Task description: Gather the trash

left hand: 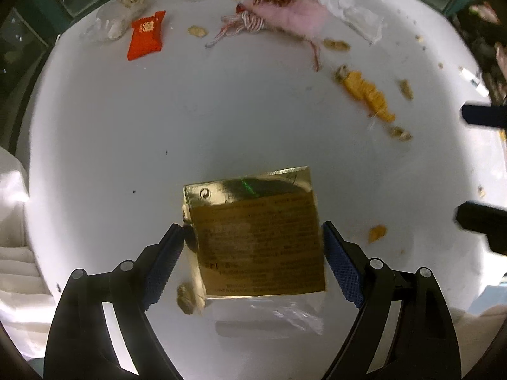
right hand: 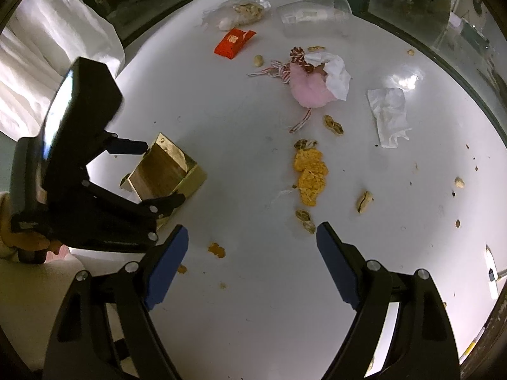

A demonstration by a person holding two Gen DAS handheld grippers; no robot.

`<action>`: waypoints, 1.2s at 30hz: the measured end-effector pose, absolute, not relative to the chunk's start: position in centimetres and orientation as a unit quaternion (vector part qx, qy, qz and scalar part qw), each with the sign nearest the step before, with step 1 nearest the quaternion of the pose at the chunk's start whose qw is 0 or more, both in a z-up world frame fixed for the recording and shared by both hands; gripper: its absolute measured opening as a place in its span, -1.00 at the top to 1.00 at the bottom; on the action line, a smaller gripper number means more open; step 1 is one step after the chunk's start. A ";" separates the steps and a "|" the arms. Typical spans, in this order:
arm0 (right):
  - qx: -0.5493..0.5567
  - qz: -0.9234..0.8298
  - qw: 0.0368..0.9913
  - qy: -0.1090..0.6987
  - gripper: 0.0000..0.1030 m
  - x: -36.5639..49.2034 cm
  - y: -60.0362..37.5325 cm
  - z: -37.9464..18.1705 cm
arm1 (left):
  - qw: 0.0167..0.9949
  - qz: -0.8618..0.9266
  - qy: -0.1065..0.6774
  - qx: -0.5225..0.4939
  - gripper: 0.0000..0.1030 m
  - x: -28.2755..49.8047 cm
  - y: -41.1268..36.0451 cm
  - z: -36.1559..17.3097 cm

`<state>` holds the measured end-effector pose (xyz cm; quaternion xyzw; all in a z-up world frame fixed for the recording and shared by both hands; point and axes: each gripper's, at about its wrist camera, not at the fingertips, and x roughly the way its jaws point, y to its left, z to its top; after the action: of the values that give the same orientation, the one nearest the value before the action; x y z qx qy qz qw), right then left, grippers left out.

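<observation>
In the left wrist view, the left gripper [left hand: 253, 231] was pointed down over a white round table [left hand: 126, 142], its jaws spread wide with a gold carton [left hand: 256, 237] set between the two blue pads. The left pad appeared to be just at the carton's left edge and the right pad just beside its right edge; whether either pressed on it could not be told. A peanut shell [left hand: 187, 297] was seen at the carton's near left corner and a clear wrapper [left hand: 279, 316] just near of it. Farther off, a red snack packet [left hand: 145, 34] was seen at the far left, a pink fluffy wad with red-and-white string [left hand: 285, 15] at the far middle, and an orange knitted scrap [left hand: 367, 95] to the right, with peanut shells scattered about. In the right wrist view, the right gripper [right hand: 252, 237] was held above bare table [right hand: 269, 300] with its jaws spread and nothing between them. The left gripper [right hand: 152, 171] was seen at the left, straddling the gold carton [right hand: 164, 171], which stood on the table. The orange scrap [right hand: 309, 174] lay far of the right gripper, the pink wad [right hand: 307, 88] beyond it, a crumpled white tissue [right hand: 389, 114] at the right, and a clear plastic cup [right hand: 313, 15] on its side at the far edge.
</observation>
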<state>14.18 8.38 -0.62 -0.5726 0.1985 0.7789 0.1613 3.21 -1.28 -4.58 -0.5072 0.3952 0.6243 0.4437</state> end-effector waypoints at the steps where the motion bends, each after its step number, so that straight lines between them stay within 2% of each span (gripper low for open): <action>1: -0.573 0.779 0.161 0.198 -0.55 14.1 8.3 -0.6 | 0.442 0.619 0.397 -0.514 -0.63 3.1 -1.4 -5.0; 6: -0.572 0.780 0.163 0.193 -0.55 14.0 8.3 -0.3 | 0.426 0.613 0.384 -0.543 -0.68 2.4 -1.8 -6.7; 8: -0.572 0.779 0.166 0.193 -0.55 14.2 8.3 -0.2 | 0.428 0.621 0.378 -0.537 -0.61 2.1 -2.0 -6.6; 15: -0.567 0.781 0.178 0.190 -0.55 14.6 8.0 0.4 | 0.433 0.627 0.357 -0.541 -0.60 1.3 -3.0 -6.3; 28: -0.548 0.789 0.201 0.195 -0.55 16.1 5.4 1.2 | 0.491 0.616 0.376 -0.489 -0.60 4.1 -3.6 -2.5; 36: -0.528 0.784 0.242 0.218 -0.55 20.0 3.4 1.8 | 0.527 0.590 0.396 -0.465 -0.60 7.0 -4.5 -0.5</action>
<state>20.03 3.42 1.84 -0.5279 0.2181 0.7843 0.2422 7.03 -4.53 -0.52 -0.4655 0.3963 0.5903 0.5271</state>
